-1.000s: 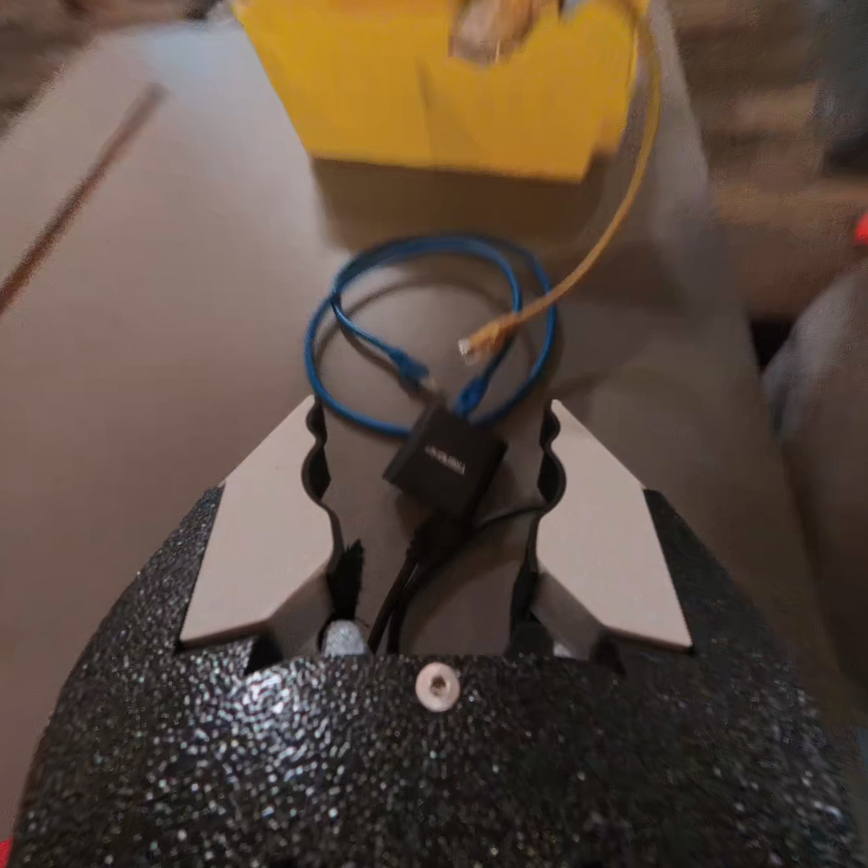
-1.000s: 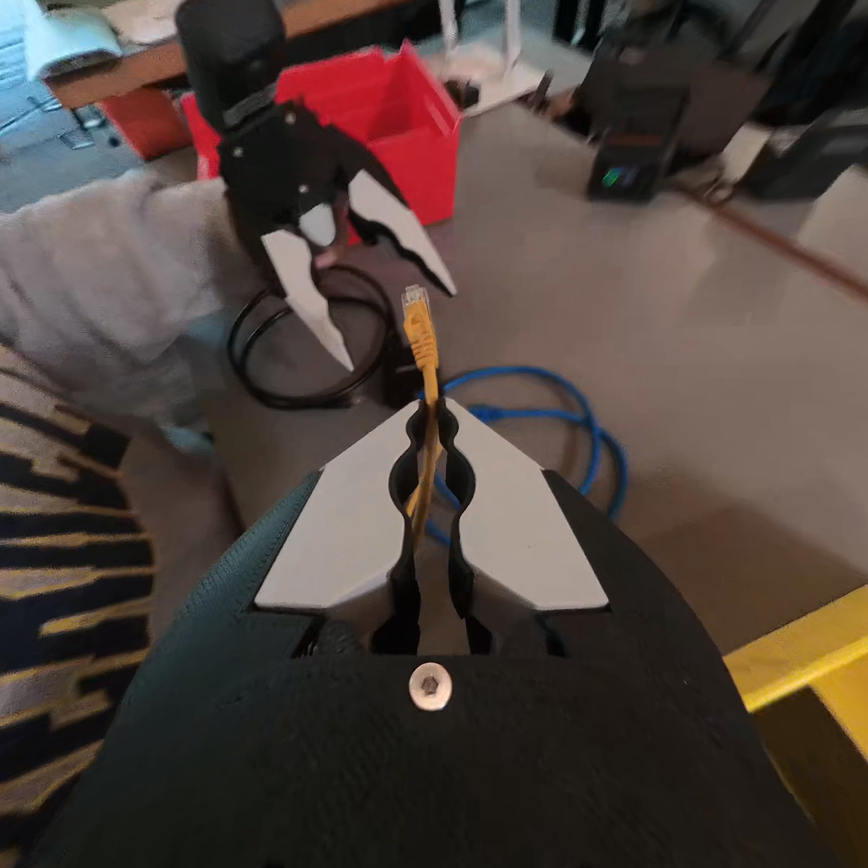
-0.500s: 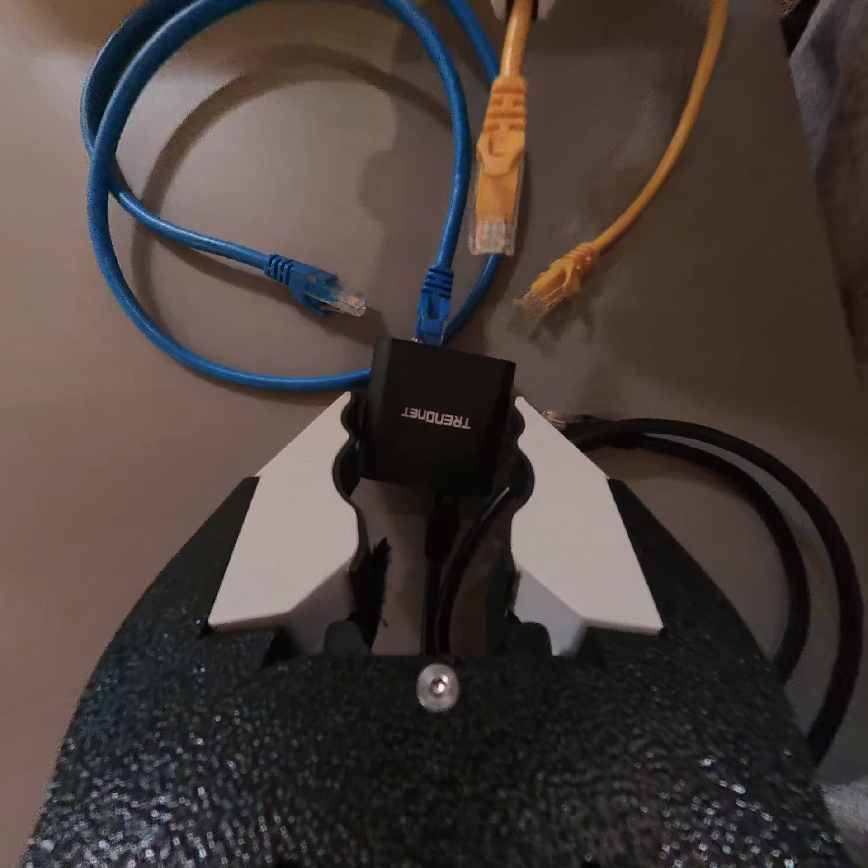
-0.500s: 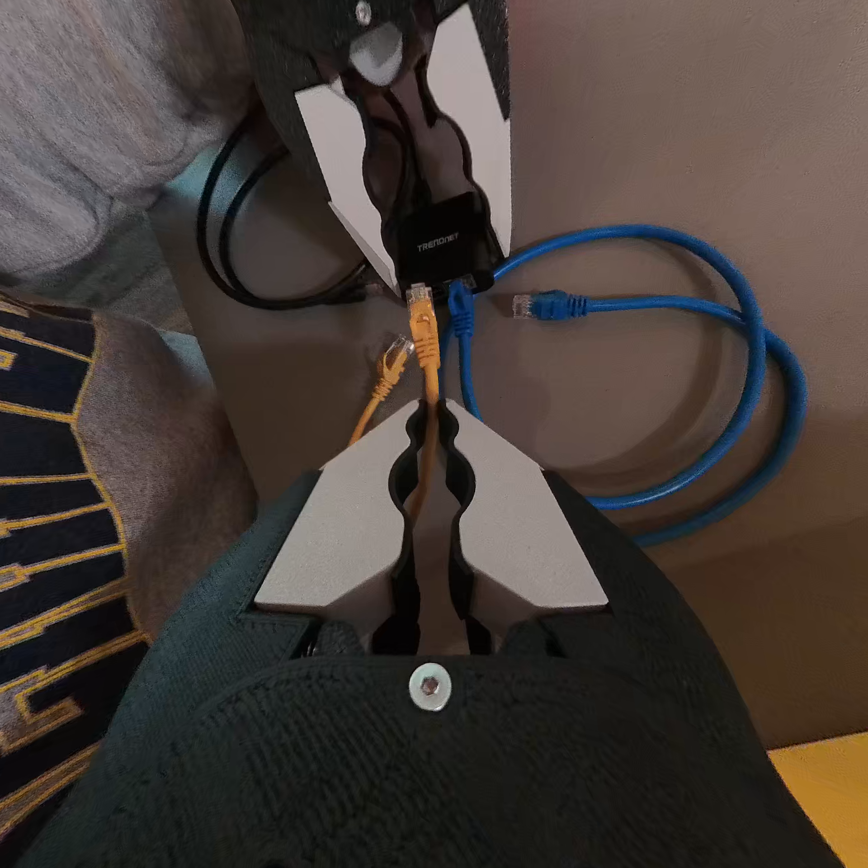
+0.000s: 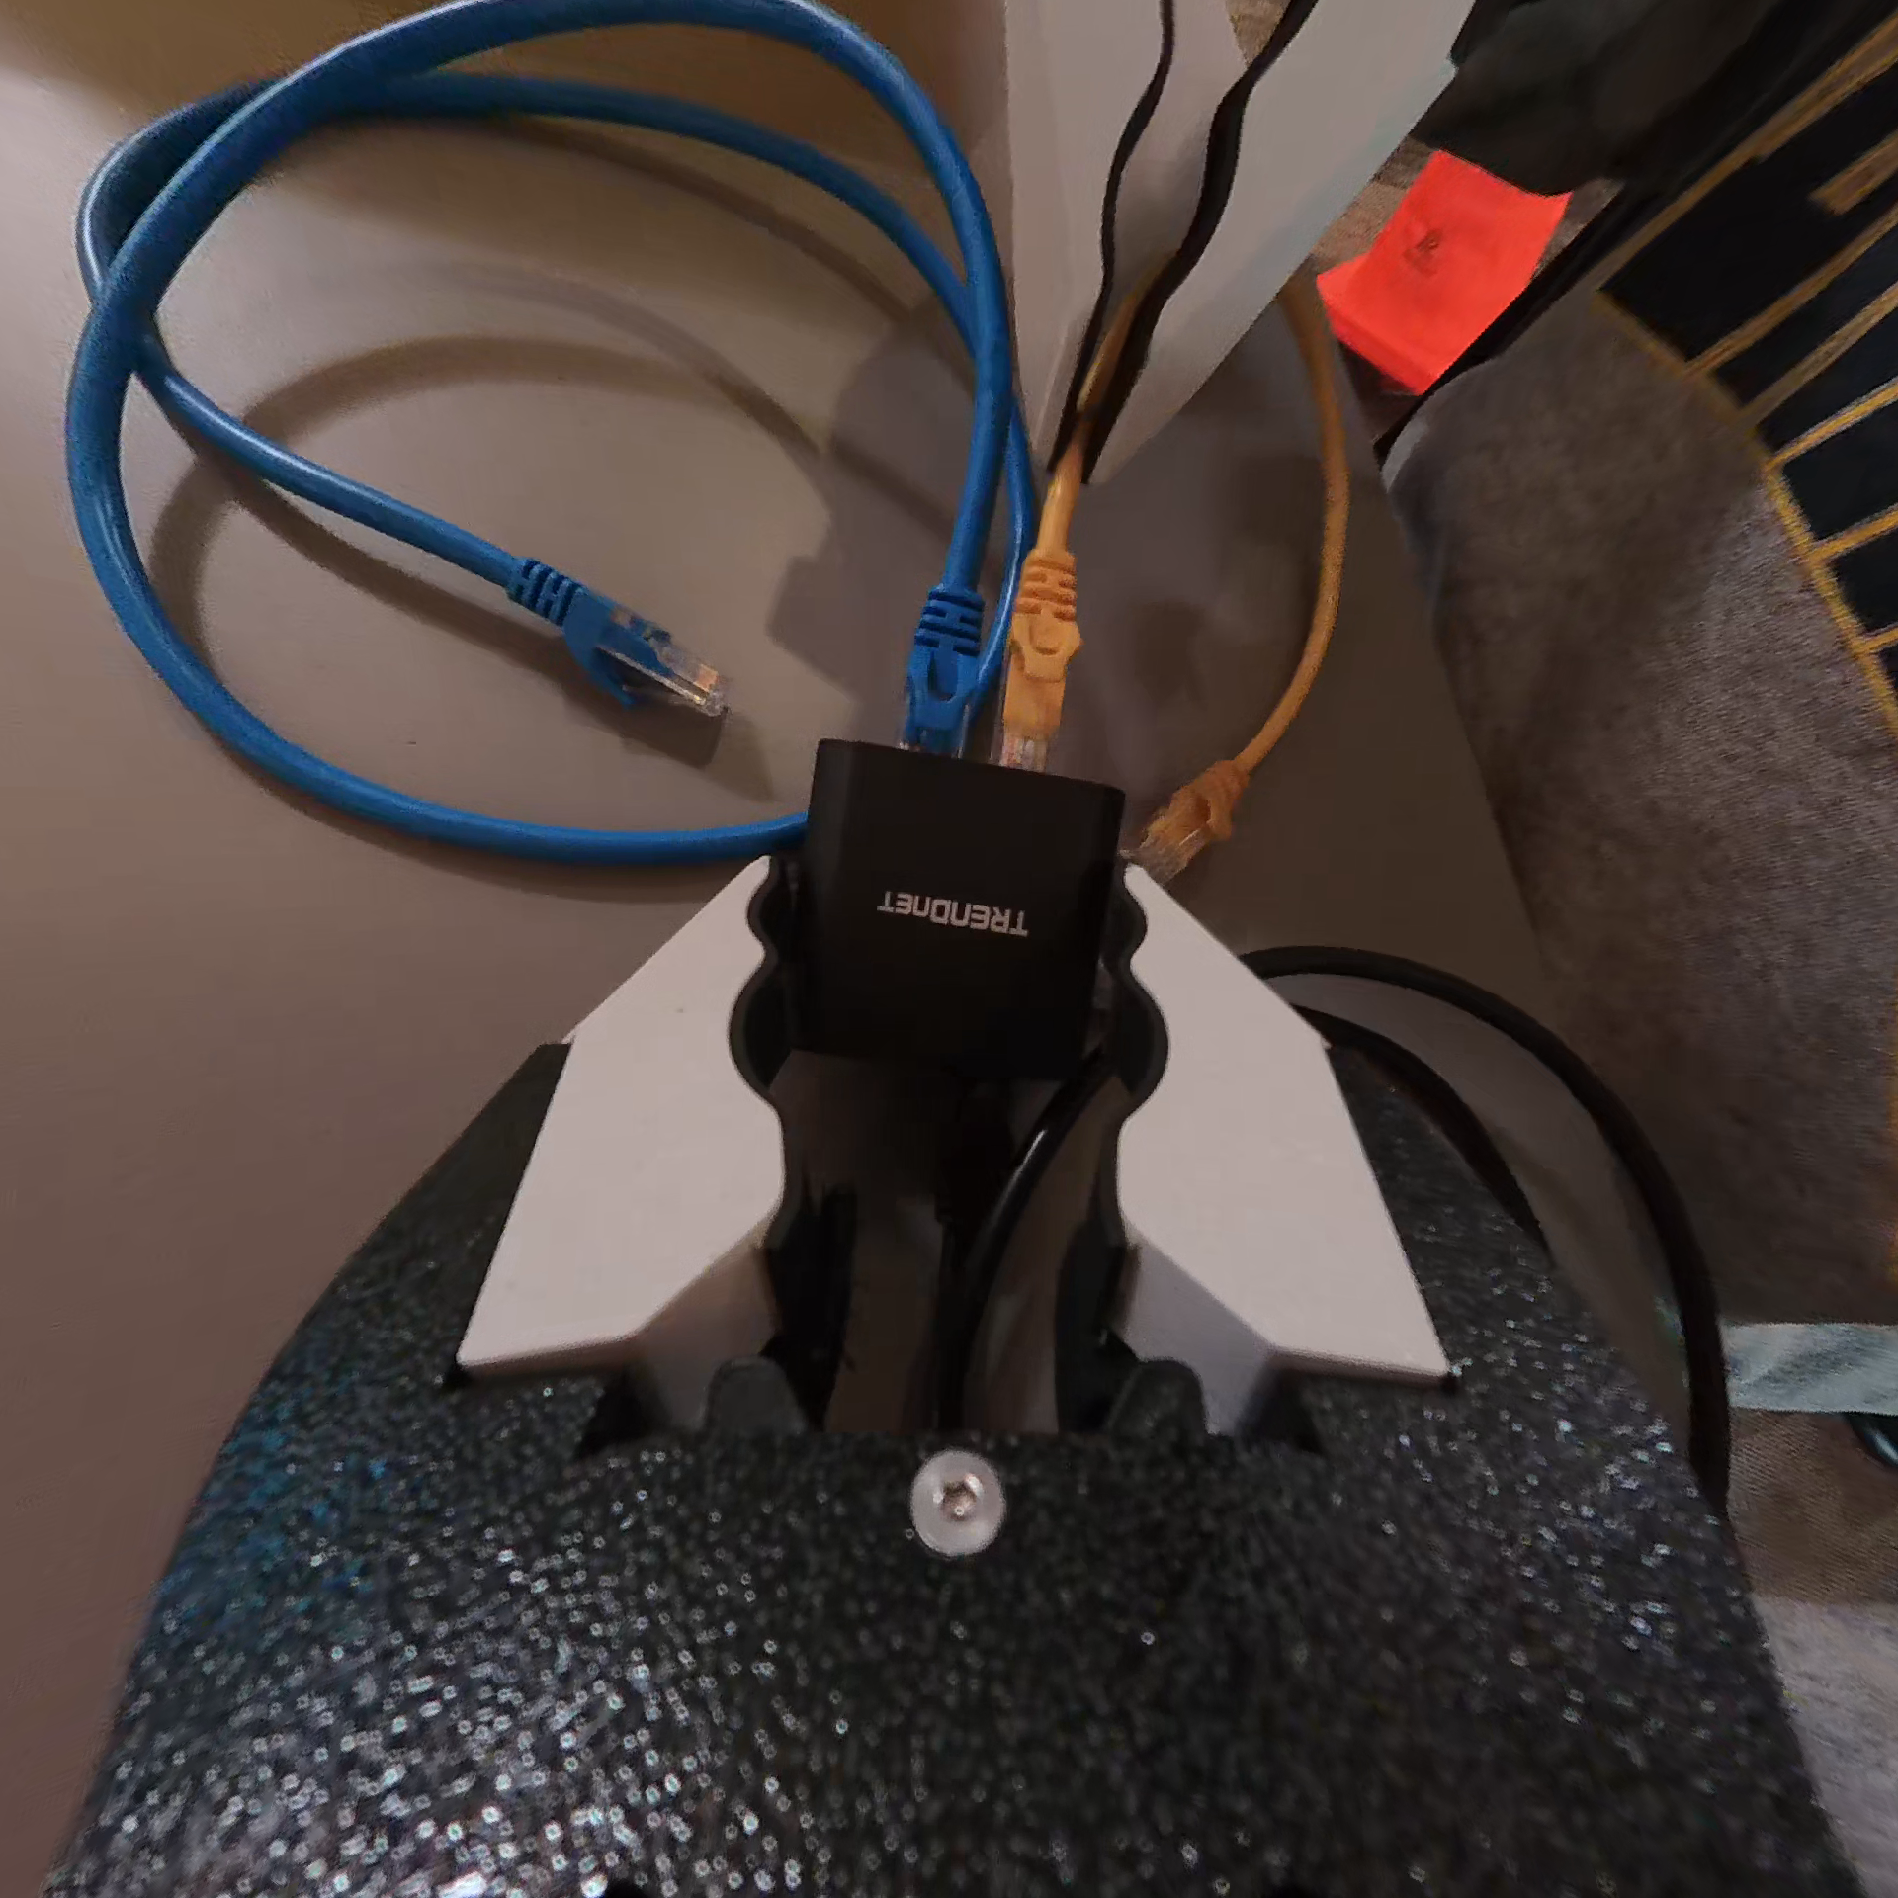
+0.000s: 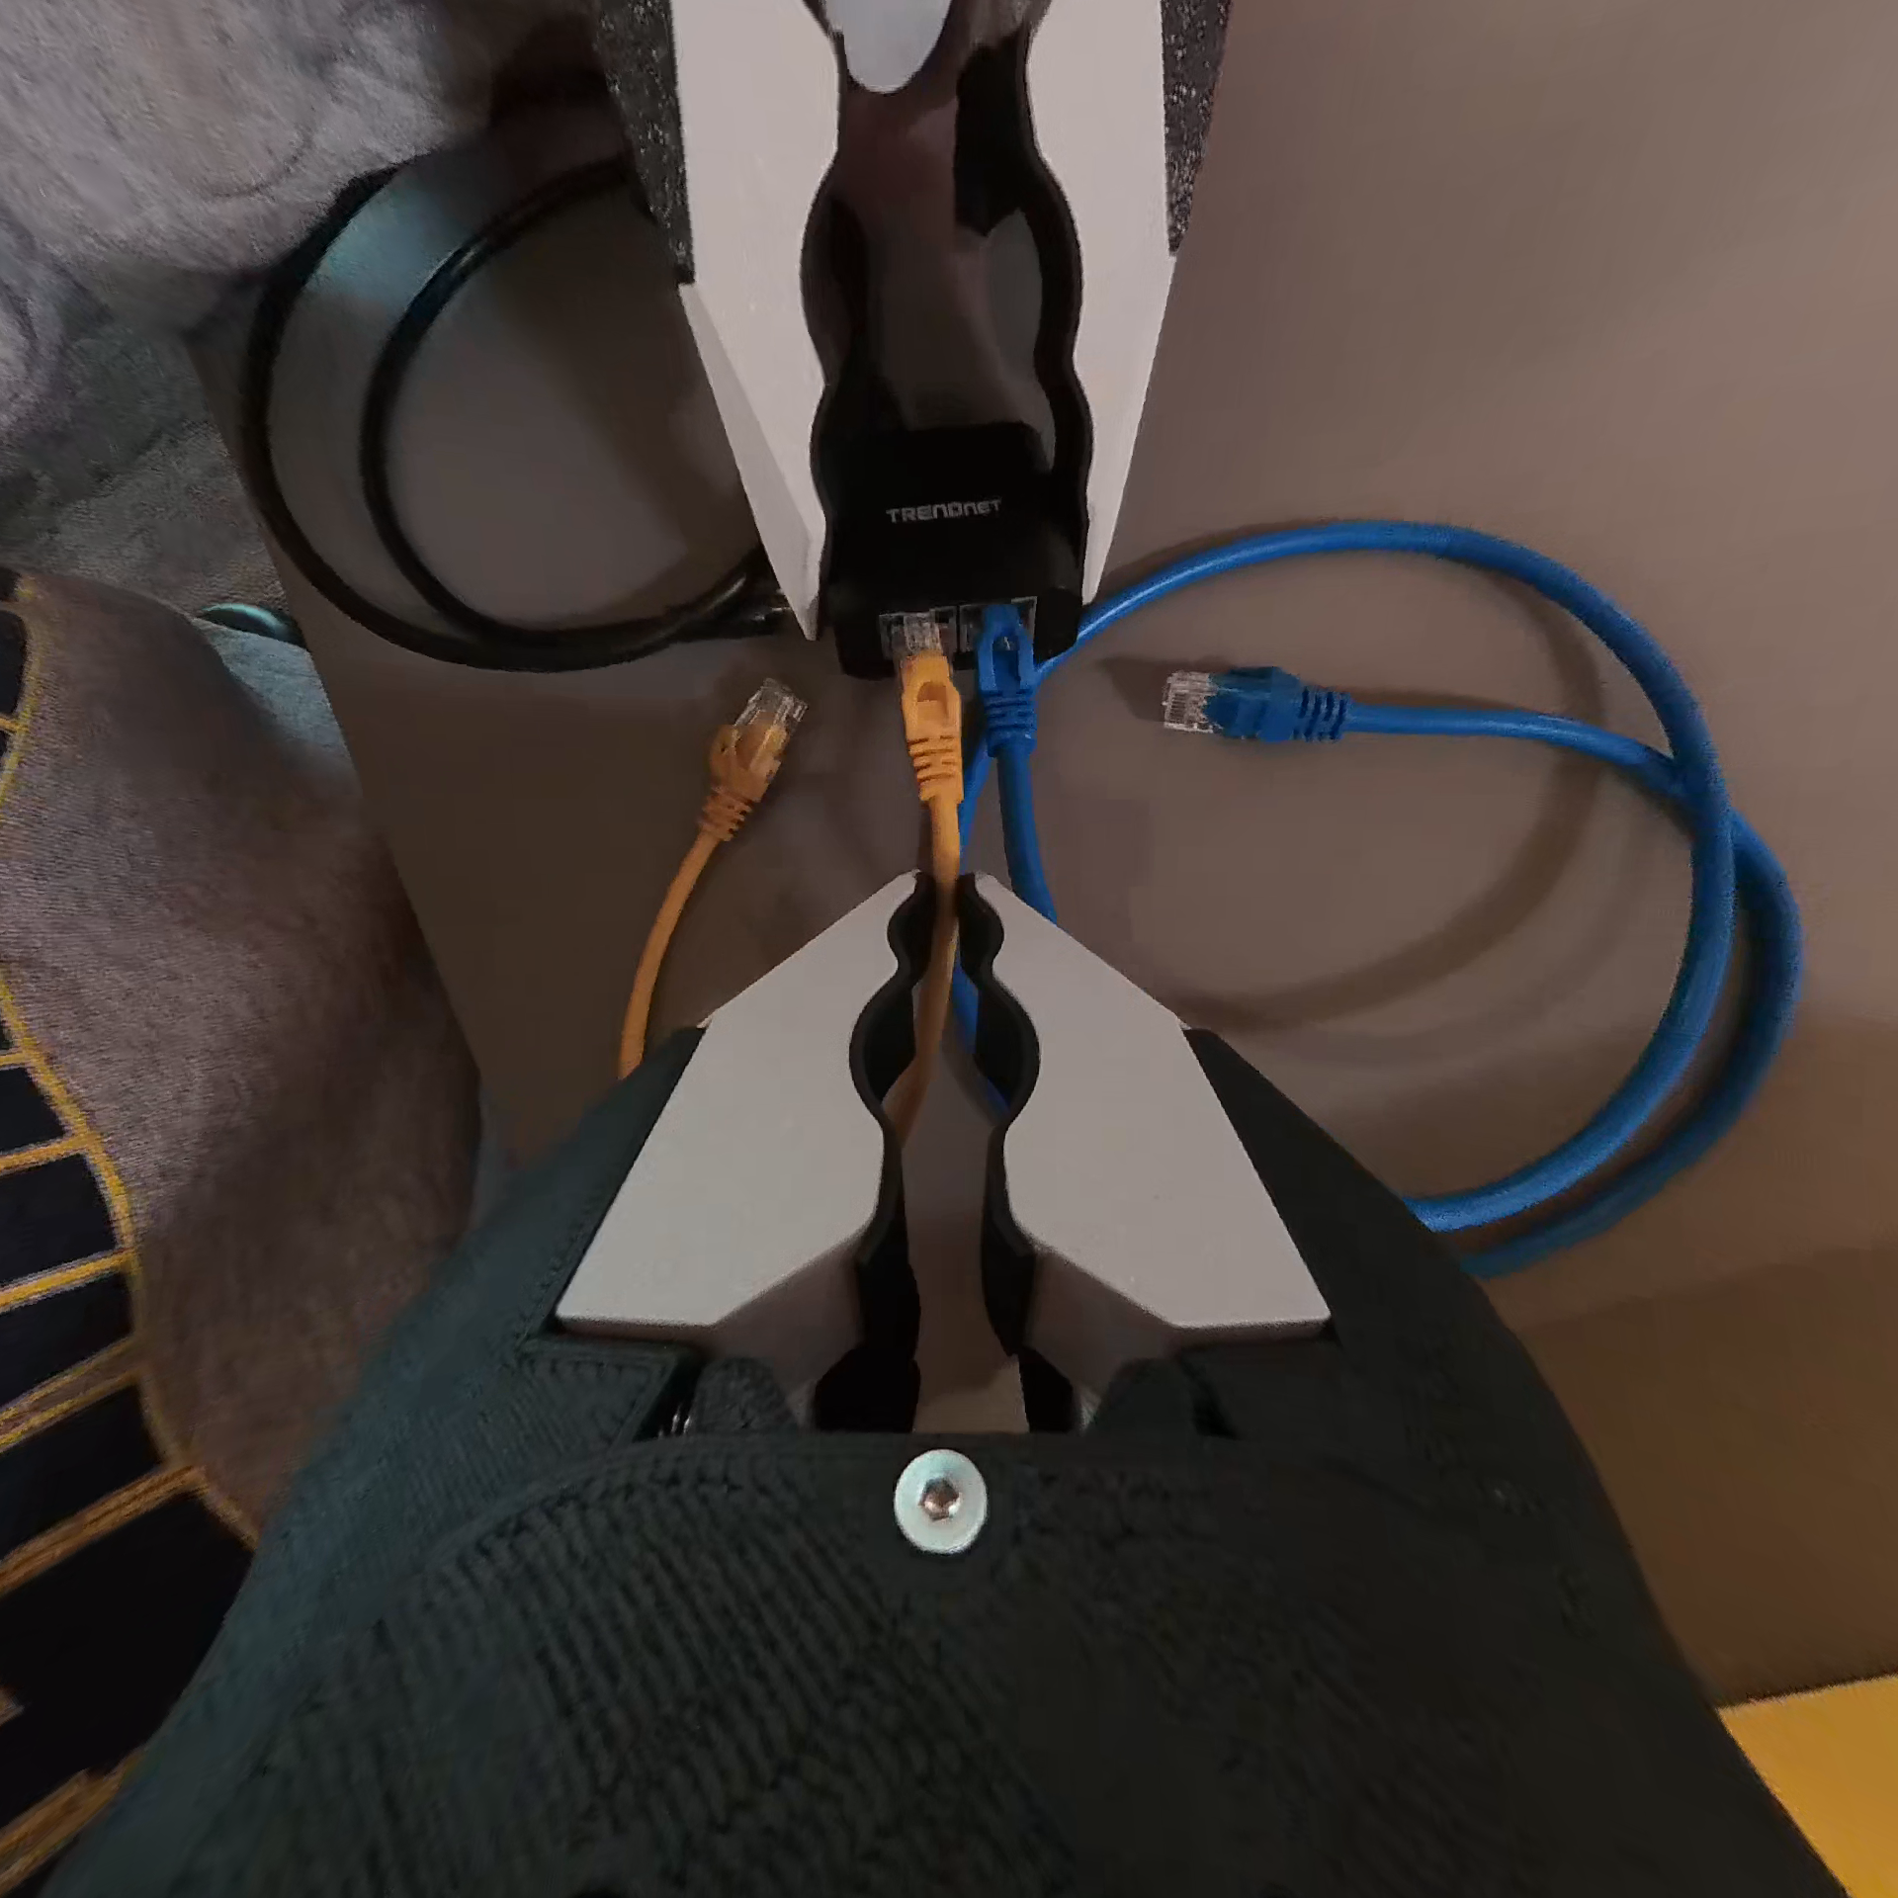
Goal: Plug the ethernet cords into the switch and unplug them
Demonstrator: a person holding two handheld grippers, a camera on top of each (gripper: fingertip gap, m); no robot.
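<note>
The black switch point(image 5: 955, 904) lies on the tan surface, and my left gripper point(image 5: 950, 883) is shut on its two sides. In the right wrist view the left gripper point(image 6: 950, 606) holds the switch point(image 6: 955, 524) from the far side. My right gripper point(image 6: 937, 894) is shut on the orange cord point(image 6: 940, 822), whose plug point(image 6: 924, 678) has its clear tip at a port. I cannot tell if it is fully in. A blue plug point(image 6: 1001, 657) sits in the port beside it. A loose blue plug point(image 6: 1232, 704) and a loose orange plug point(image 6: 755, 739) lie nearby.
A coiled black cable point(image 6: 339, 462) runs from behind the switch on the left. The blue cord loops point(image 6: 1725, 924) to the right. Patterned dark fabric point(image 6: 82, 1232) and a grey sleeve point(image 6: 205, 154) lie at the left. A yellow box corner point(image 6: 1828, 1787) shows at the bottom right. My hands' fingertips stand some 7 cm from each other.
My right gripper has carried the orange plug forward to the switch port beside the blue plug. My left gripper has come down and shut on the switch.
</note>
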